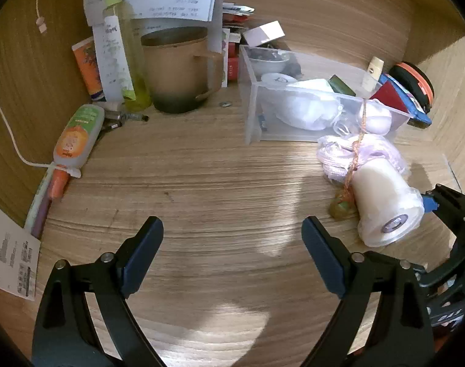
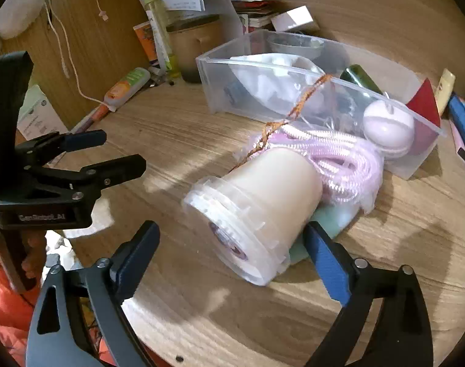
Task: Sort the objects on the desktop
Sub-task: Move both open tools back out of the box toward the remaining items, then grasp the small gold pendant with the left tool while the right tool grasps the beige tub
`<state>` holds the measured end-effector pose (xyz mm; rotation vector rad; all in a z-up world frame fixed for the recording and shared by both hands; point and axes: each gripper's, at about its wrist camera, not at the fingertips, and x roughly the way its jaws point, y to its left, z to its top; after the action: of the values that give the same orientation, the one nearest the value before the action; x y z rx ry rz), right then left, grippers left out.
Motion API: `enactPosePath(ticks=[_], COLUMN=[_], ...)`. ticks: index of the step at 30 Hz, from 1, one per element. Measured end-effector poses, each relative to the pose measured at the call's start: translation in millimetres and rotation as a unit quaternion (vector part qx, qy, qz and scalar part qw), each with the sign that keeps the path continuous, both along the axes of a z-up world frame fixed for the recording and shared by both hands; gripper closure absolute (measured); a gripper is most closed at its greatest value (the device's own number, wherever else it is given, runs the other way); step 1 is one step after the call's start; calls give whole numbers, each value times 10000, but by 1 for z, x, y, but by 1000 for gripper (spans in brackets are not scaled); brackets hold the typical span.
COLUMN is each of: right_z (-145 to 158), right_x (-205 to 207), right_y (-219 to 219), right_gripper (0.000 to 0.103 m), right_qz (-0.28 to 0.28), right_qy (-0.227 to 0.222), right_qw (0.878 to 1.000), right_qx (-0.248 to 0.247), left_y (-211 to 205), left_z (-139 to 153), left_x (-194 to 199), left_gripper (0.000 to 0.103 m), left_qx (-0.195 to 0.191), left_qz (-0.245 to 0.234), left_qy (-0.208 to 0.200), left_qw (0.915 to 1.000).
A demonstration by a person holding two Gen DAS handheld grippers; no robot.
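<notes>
Your left gripper [image 1: 232, 238] hangs open over bare wooden desk [image 1: 202, 183]. Your right gripper [image 2: 232, 241] is spread wide around the lidded end of a cream plastic cup [image 2: 257, 202] lying on its side, pads not touching. Just behind it stands a clear plastic bin [image 2: 293, 70].

Light wood-grain tabletop [image 1: 202, 183], boxed in by darker wood panels [image 1: 24, 70] on the left and back edges, with sunlight patches [image 1: 281, 208] streaking across the middle.
</notes>
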<state>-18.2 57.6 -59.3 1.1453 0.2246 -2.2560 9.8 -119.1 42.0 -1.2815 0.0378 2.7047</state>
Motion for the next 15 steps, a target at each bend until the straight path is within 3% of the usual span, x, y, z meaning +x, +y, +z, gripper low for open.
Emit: enactPosePath(ticks=[3,6,9,15], right_z=[-1,2,5,16], right_x=[-1,-4,-6,6], right_y=[0,8,21,39], right_gripper=[13,26,29,33], right_qz=[-77,-180,-211,-269], right_qy=[175,169,-4,197], right_qw=[9998,9997,9995,9993], right_qx=[113,26,-216,-151], left_y=[1,6,16,41], left_z=[0,1,2,9], left_x=[0,1,0,-6], left_gripper=[10,10,10,10], left_qx=[63,75,82,47], left_qz=[-43,-159,-344,-644], left_qy=[-15,-10,-18,-42], left_qw=[10000,9998,9994,9979])
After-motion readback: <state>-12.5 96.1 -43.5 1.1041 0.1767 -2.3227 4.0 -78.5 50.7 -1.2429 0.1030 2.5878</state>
